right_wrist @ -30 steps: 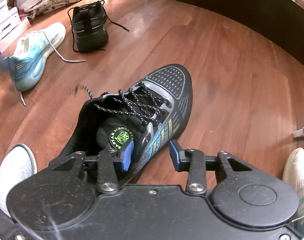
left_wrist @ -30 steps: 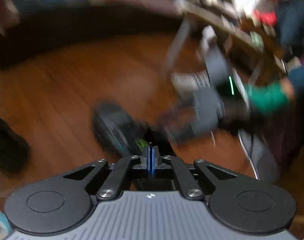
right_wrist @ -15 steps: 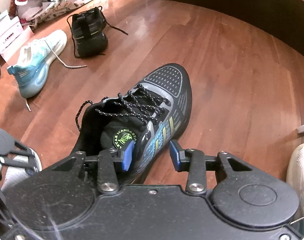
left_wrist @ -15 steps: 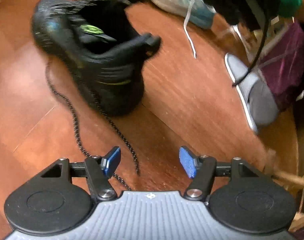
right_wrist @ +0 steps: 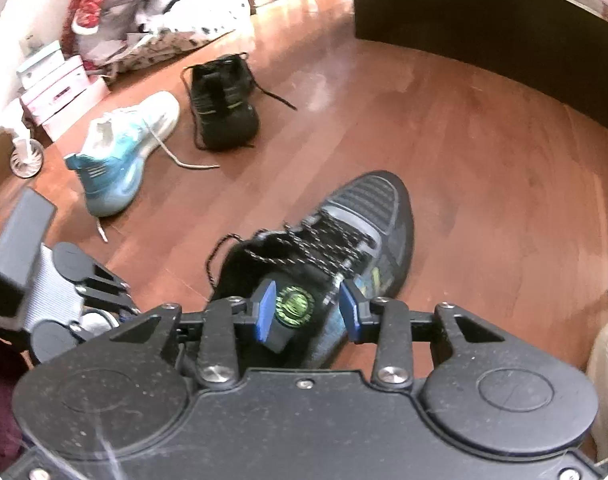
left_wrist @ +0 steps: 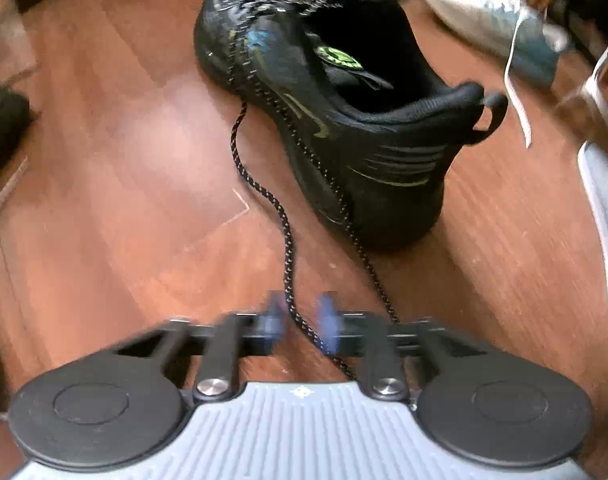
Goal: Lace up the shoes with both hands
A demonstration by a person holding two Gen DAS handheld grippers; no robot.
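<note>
A black sneaker (left_wrist: pixel 343 112) with a green tongue logo stands on the wood floor; it also shows in the right wrist view (right_wrist: pixel 343 240). Its speckled black lace (left_wrist: pixel 264 196) trails from the shoe's side across the floor and passes between the blurred blue pads of my left gripper (left_wrist: pixel 300 320), which is narrowly open around it. My right gripper (right_wrist: pixel 307 312) is open, its pads on either side of the shoe's tongue (right_wrist: pixel 294 304). The left gripper's body (right_wrist: pixel 64 288) shows at the left of the right wrist view.
A white and teal sneaker (right_wrist: pixel 124 148) and another black shoe (right_wrist: pixel 224 108) lie farther out on the floor. Boxes and piled cloth (right_wrist: pixel 136 32) sit at the far left. Dark furniture (right_wrist: pixel 483 32) stands at the back right. A grey shoe (left_wrist: pixel 487 20) lies beyond the sneaker.
My left gripper has swung down to the floor beside the sneaker, opened, then narrowed around the loose lace. My right gripper has moved over the shoe's tongue and stayed open.
</note>
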